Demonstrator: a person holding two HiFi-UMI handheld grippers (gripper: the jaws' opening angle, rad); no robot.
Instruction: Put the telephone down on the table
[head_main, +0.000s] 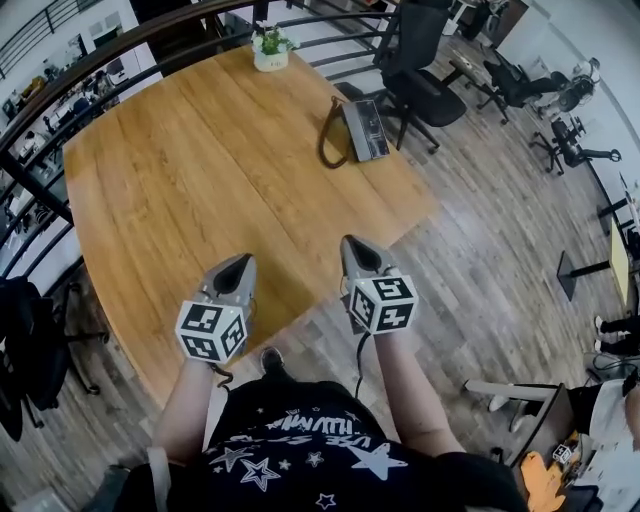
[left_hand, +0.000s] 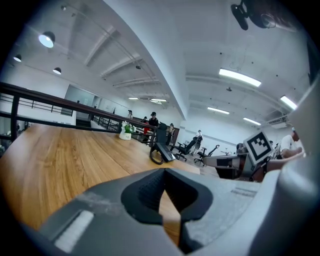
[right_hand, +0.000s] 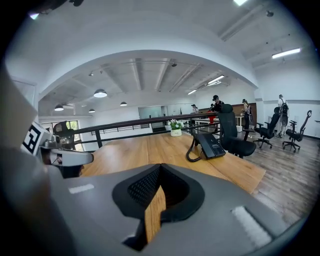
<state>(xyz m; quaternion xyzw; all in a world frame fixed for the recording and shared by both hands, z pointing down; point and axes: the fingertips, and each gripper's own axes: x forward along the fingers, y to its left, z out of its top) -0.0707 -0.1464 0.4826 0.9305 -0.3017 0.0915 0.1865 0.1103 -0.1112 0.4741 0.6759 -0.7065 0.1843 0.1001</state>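
— Where is the phone (head_main: 362, 130)?
— On the counter (head_main: 180, 190), near its far edge, well apart from both grippers.
— And the fingers?
— Left gripper (head_main: 240, 264) and right gripper (head_main: 356, 246): closed, empty.

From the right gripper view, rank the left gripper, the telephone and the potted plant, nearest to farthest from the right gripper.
1. Left gripper: alongside, at the view's left, over the table's near part.
2. Telephone: on the table, ahead and to the right.
3. Potted plant: at the table's far edge, by the railing, beyond the telephone.
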